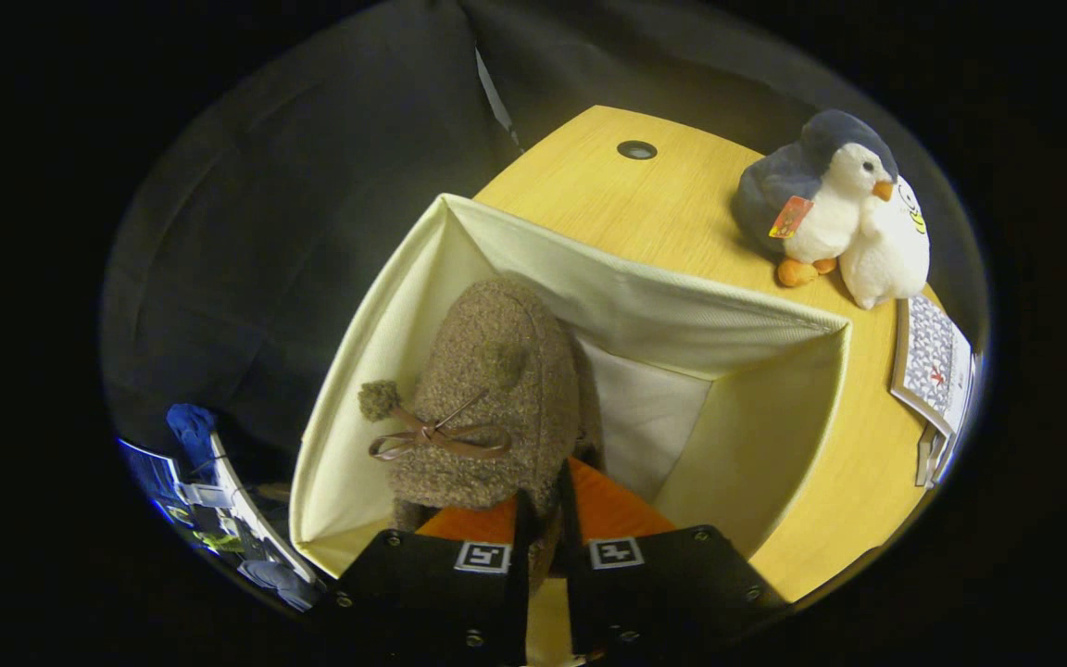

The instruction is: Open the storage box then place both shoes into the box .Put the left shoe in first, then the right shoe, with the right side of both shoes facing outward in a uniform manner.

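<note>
A fuzzy brown shoe with a thin brown bow and a pom-pom hangs toe-away just ahead of my fingers. My gripper is shut on the shoe's heel edge, which is pinched between both fingers. The shoe hangs inside the open cream fabric storage box, near its left wall. The box floor to the right of the shoe is bare cloth. The box stands on a yellow wooden table.
A plush penguin and a white plush toy sit on the table beyond the box to the right. A patterned booklet lies near the table's right edge. A round cable hole is at the table's far side. Clutter lies on the floor at lower left.
</note>
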The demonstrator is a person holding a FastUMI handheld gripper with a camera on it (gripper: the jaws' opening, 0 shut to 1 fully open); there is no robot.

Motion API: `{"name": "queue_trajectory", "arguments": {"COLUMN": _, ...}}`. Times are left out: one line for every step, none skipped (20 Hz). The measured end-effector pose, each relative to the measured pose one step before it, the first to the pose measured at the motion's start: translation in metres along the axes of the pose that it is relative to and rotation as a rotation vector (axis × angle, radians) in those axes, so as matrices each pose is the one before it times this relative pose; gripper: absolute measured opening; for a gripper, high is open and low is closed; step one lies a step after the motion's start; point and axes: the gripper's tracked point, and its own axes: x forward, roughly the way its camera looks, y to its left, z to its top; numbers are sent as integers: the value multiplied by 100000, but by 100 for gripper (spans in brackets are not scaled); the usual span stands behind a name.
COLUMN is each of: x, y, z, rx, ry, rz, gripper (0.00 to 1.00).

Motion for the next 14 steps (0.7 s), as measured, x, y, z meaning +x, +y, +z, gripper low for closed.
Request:
{"name": "queue_trajectory", "arguments": {"x": -579, "y": 92, "z": -69, "rx": 639, "ry": -939, "rz": 1159, "gripper": 28}}
{"name": "queue_trajectory", "arguments": {"x": -848, "y": 107, "z": -149, "rx": 266, "ry": -700, "rz": 826, "gripper": 39}}
{"name": "queue_trajectory", "arguments": {"x": -951, "y": 41, "z": -112, "rx": 1049, "ry": -1897, "rz": 1763, "gripper": 46}}
{"name": "queue_trajectory", "arguments": {"x": -1114, "y": 514, "z": 10, "rx": 1223, "ry": -2055, "rz": 2723, "gripper": 50}}
{"name": "queue_trajectory", "arguments": {"x": -1494, "y": 426, "z": 75, "rx": 1246, "ry": -2848, "rz": 2704, "gripper": 67}}
{"name": "queue_trajectory", "arguments": {"x": -1509, "y": 318, "z": 84, "rx": 1415, "ry": -3098, "rz": 2884, "gripper": 84}}
{"name": "queue_trajectory", "arguments": {"x": -2259, "y": 241, "z": 127, "rx": 992, "ry": -2976, "rz": 1999, "gripper": 96}}
{"name": "queue_trajectory", "arguments": {"x": -1654, "y": -221, "z": 227, "rx": 468, "ry": -3653, "rz": 861, "gripper": 97}}
{"name": "queue_trajectory", "arguments": {"x": -1742, "y": -361, "z": 378, "rx": 83, "ry": -4450, "rz": -173, "gripper": 98}}
{"name": "queue_trajectory", "arguments": {"x": -1700, "y": -652, "z": 481, "rx": -192, "ry": -5410, "rz": -1005, "gripper": 98}}
{"name": "queue_trajectory", "arguments": {"x": -1204, "y": -927, "z": 666, "rx": 117, "ry": -5661, "rz": -1268, "gripper": 98}}
{"name": "queue_trajectory", "arguments": {"x": -1736, "y": -854, "z": 668, "rx": 712, "ry": -5834, "rz": -1492, "gripper": 98}}
{"name": "queue_trajectory", "arguments": {"x": -2015, "y": -955, "z": 849, "rx": 719, "ry": -5793, "rz": -1480, "gripper": 98}}
{"name": "queue_trajectory", "arguments": {"x": -1929, "y": -1322, "z": 851, "rx": 1012, "ry": -5647, "rz": -2590, "gripper": 98}}
